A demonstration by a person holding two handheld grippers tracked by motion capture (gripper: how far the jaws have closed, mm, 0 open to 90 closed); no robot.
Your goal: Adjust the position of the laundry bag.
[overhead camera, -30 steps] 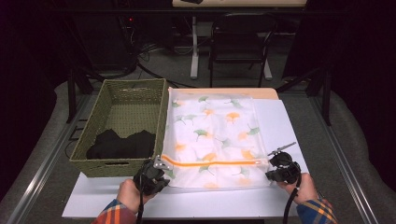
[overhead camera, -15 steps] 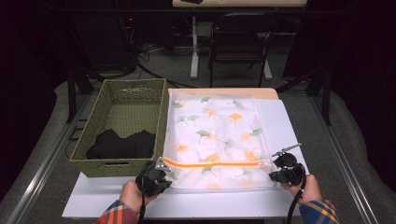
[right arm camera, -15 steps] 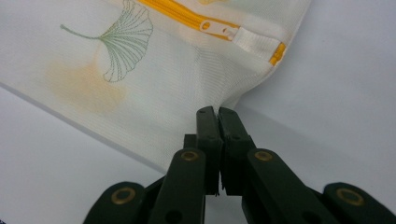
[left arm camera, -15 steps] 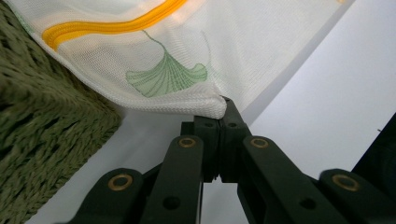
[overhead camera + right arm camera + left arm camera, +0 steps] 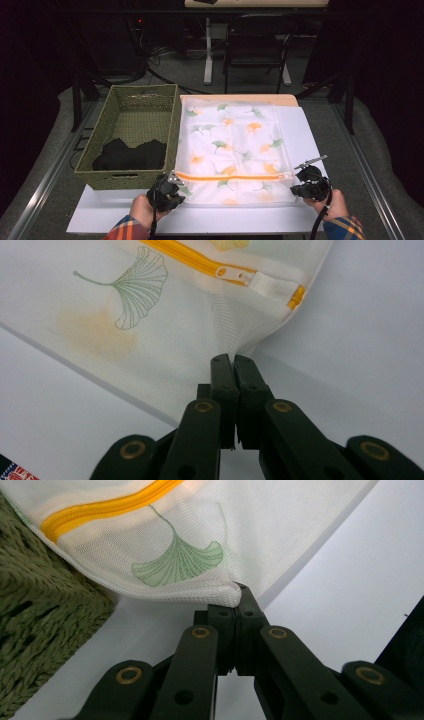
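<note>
Fingers of the left gripper [image 5: 235, 596] and right gripper [image 5: 233, 362] each pinch one near corner of the mesh laundry bag [image 5: 230, 145], probably to stretch it flat on the surface [image 5: 300, 130].

White table [image 5: 300, 130]: basket [image 5: 135, 115], mesh bag [image 5: 230, 145].
</note>
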